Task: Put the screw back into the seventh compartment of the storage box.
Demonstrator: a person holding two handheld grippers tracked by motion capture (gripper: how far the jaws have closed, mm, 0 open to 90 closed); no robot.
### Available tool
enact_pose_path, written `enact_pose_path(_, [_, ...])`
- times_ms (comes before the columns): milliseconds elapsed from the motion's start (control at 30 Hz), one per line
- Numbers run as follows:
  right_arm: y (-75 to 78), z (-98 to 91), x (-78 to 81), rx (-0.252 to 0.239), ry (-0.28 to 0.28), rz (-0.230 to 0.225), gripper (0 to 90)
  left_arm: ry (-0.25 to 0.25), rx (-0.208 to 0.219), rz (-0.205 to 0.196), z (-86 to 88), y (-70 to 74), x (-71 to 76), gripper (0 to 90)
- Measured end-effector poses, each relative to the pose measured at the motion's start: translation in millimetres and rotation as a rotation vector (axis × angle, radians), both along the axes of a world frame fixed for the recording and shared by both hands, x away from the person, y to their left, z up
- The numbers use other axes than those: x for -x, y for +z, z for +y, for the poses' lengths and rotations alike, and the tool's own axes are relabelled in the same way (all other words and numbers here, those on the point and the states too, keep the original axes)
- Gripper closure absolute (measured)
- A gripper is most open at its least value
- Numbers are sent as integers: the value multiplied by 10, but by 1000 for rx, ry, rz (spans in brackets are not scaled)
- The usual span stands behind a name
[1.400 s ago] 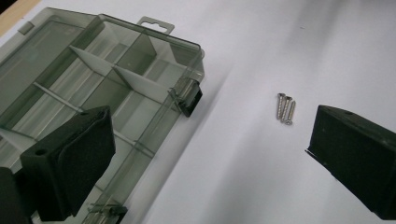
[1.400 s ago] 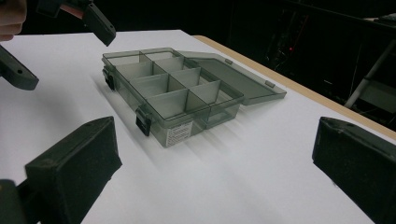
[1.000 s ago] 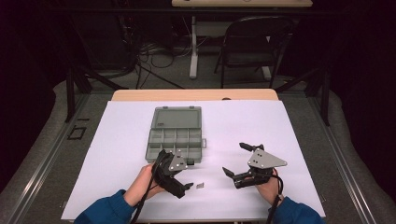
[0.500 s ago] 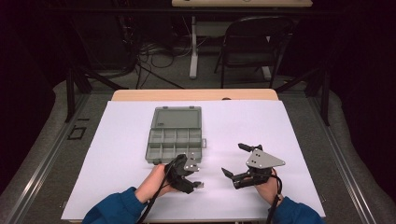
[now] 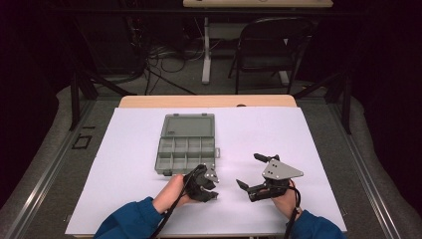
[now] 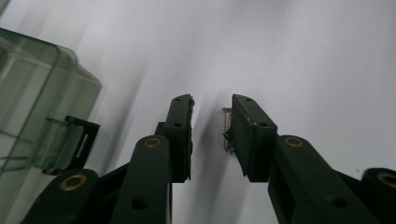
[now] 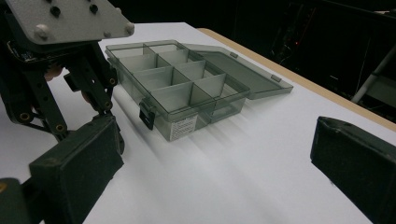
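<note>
One open compartment box (image 5: 187, 144) stands just beyond the screw (image 6: 227, 127).

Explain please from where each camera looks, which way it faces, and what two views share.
High view: sits above the person's side, looks forward and down on the table; forearms, left claw and right claw show.
Left gripper view: rides on the left claw, looks down at the white surface; its jaws stand either side of a small screw, having just been closing.
Right gripper view: rides on the right claw, faces the organizer box and the left claw.
Shared: the organizer box appears in all three views.
</note>
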State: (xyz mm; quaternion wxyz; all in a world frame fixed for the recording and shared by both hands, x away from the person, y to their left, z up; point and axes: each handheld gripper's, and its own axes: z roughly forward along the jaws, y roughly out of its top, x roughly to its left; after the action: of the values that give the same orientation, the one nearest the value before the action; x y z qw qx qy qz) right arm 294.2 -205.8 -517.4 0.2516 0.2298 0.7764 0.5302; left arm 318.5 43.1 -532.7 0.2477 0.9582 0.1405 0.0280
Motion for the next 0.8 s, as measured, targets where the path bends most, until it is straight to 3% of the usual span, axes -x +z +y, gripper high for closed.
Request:
enact_pose_path(367, [0, 13, 21, 14, -7, -7, 12, -6, -15, 22, 2, -40, -14, 836])
enact_pose_path(567, [1, 16, 26, 16, -2, -7, 13, -17, -11, -4, 10, -43, 10, 880])
enact_pose_path(800, [7, 7, 32, 18, -8, -8, 15, -1, 32, -30, 78, 33, 8, 881])
